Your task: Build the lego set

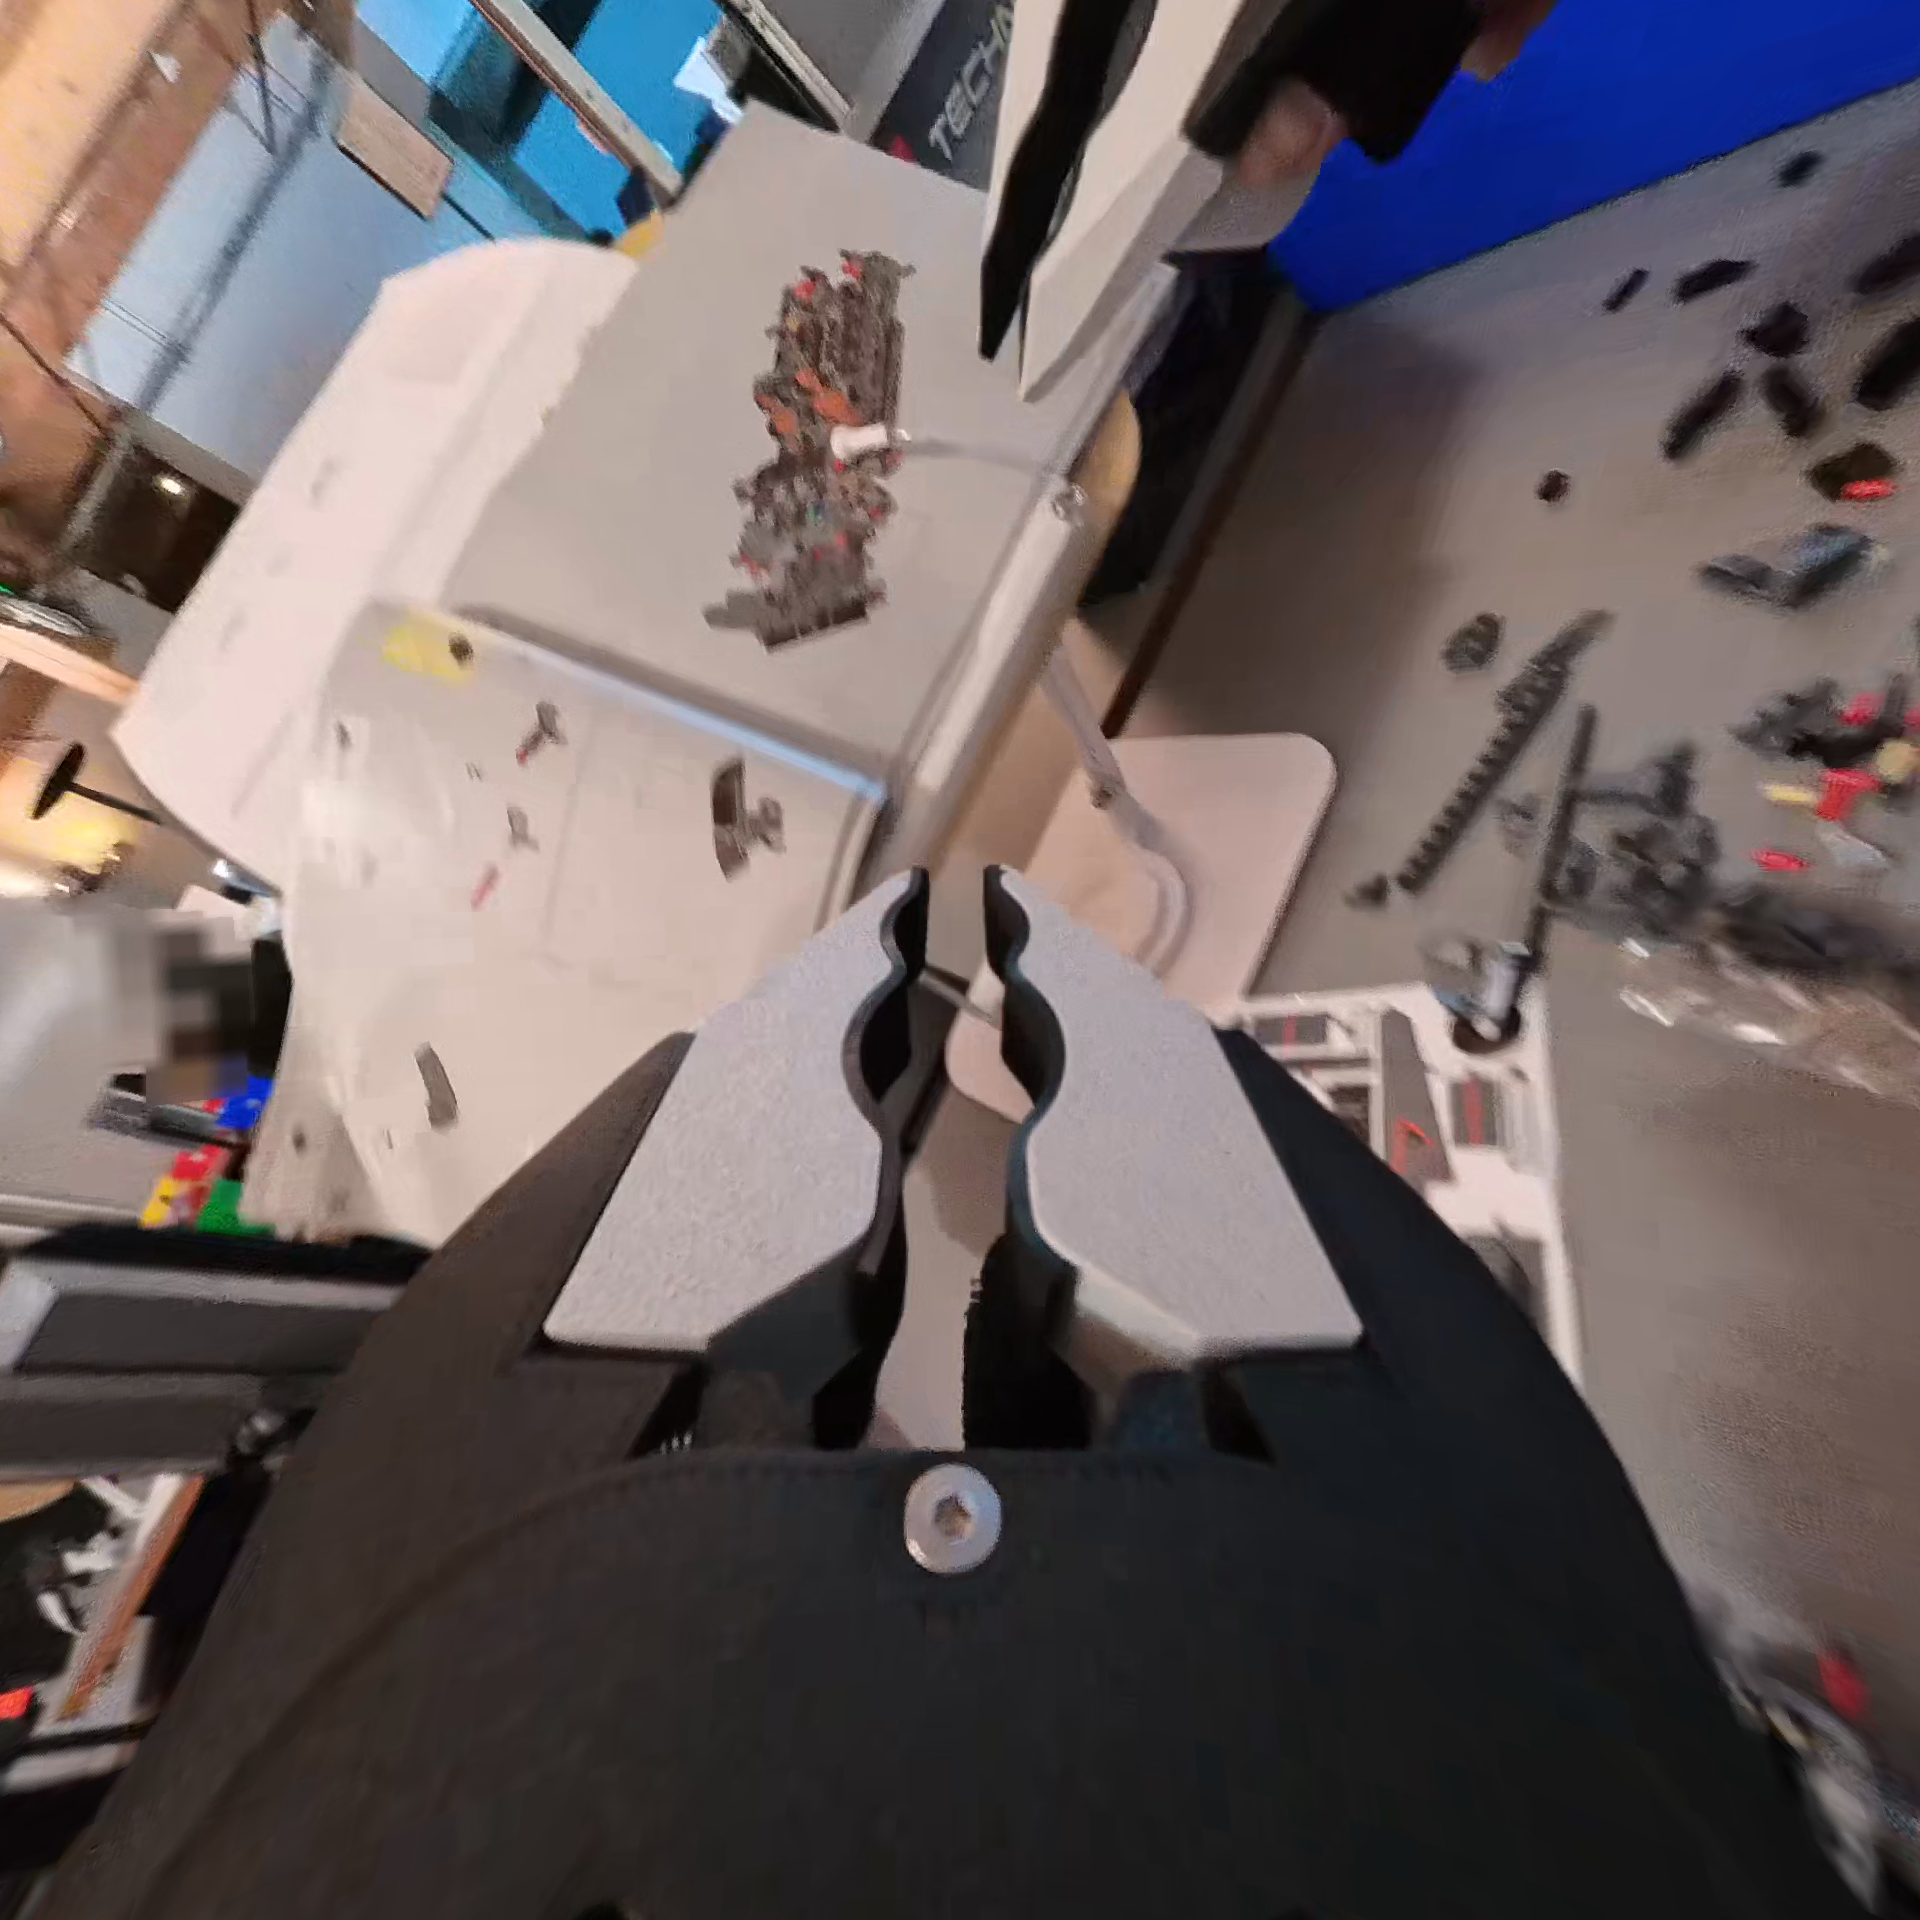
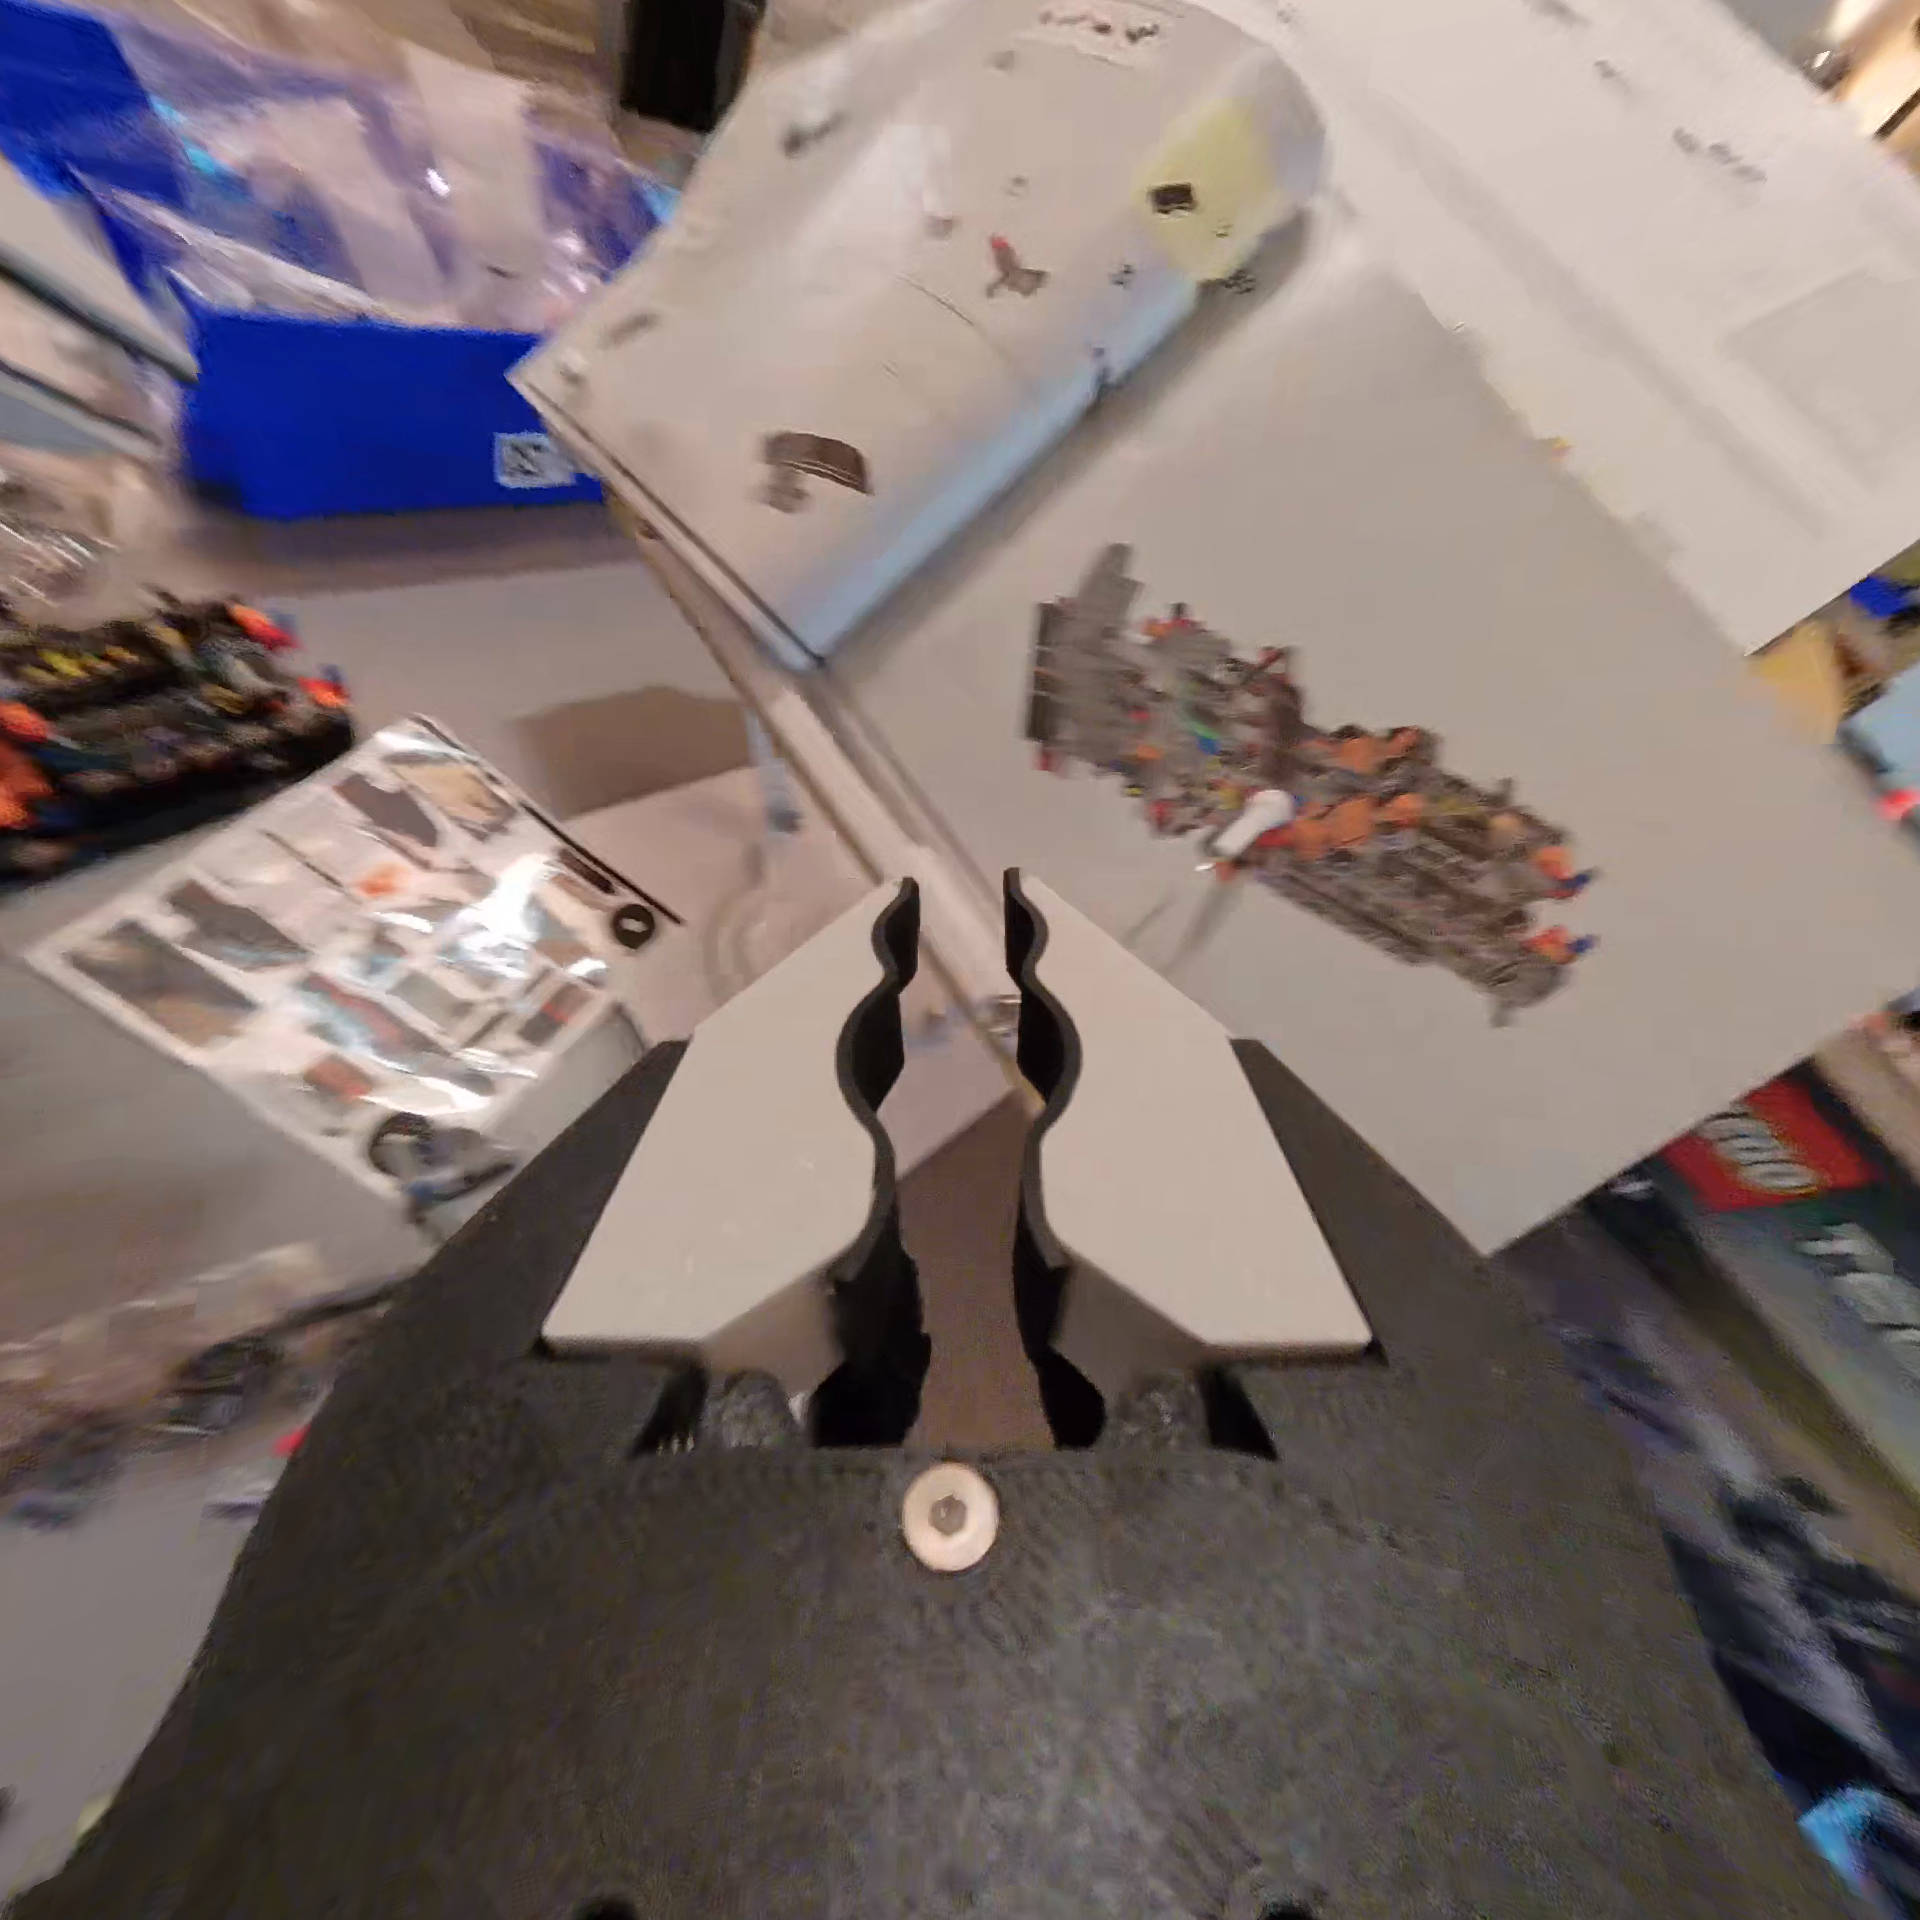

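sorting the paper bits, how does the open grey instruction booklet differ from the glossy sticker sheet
The open grey instruction booklet stands propped and tilted; the glossy sticker sheet lies flat on the grey table. The booklet's page shows one big model picture; the sheet carries many small dark shapes and glare. Both are printed paper.

grey tabletop (image 1: 1714, 1195), blue bin (image 2: 343, 405), brick wall (image 1: 62, 156) behind
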Tool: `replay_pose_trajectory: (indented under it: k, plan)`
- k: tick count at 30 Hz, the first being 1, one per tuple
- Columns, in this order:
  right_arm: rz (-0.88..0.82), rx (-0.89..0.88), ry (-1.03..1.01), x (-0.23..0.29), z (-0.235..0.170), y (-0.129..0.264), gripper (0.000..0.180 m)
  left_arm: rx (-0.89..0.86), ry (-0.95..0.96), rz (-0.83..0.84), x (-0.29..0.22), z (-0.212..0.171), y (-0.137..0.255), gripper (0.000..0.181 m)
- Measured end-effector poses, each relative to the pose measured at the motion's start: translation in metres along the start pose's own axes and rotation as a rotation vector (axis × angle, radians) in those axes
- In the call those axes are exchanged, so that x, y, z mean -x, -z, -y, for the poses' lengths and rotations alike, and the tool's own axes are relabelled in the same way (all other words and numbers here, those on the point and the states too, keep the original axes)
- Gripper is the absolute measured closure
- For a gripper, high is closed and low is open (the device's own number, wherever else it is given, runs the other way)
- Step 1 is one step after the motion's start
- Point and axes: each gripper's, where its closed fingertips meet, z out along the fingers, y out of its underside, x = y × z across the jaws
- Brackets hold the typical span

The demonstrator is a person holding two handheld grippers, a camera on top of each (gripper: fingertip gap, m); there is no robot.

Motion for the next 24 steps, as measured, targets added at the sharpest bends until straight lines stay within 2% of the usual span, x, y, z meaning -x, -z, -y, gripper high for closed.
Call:
replay_pose_trajectory:
  k: [3, 5, 8, 11, 15, 17, 24]
  plan:
    - [0.009, 0.026, 0.178, -0.014, -0.001, -0.013, 0.167, -0.025, -0.028, -0.005, 0.013, 0.024, -0.047, 0.171]
    - [-0.017, 0.106, 0.277, -0.024, -0.008, -0.023, 0.159, -0.008, -0.055, 0.020, 0.023, 0.030, -0.078, 0.170]
    - [-0.061, 0.207, 0.167, -0.043, -0.021, -0.033, 0.144, 0.055, -0.115, 0.094, 0.042, 0.020, -0.113, 0.171]
    - [-0.044, 0.183, 0.025, -0.047, -0.023, -0.045, 0.147, 0.060, -0.080, 0.127, 0.052, 0.010, -0.127, 0.176]
    - [-0.069, 0.168, -0.049, -0.051, -0.027, -0.057, 0.157, 0.122, -0.031, 0.149, 0.053, -0.016, -0.137, 0.175]
    - [-0.091, 0.157, -0.028, -0.054, -0.026, -0.056, 0.175, 0.102, -0.043, 0.172, 0.053, -0.016, -0.137, 0.179]
    - [-0.056, 0.134, -0.149, -0.059, -0.030, -0.050, 0.177, 0.128, -0.031, 0.194, 0.046, -0.019, -0.141, 0.181]
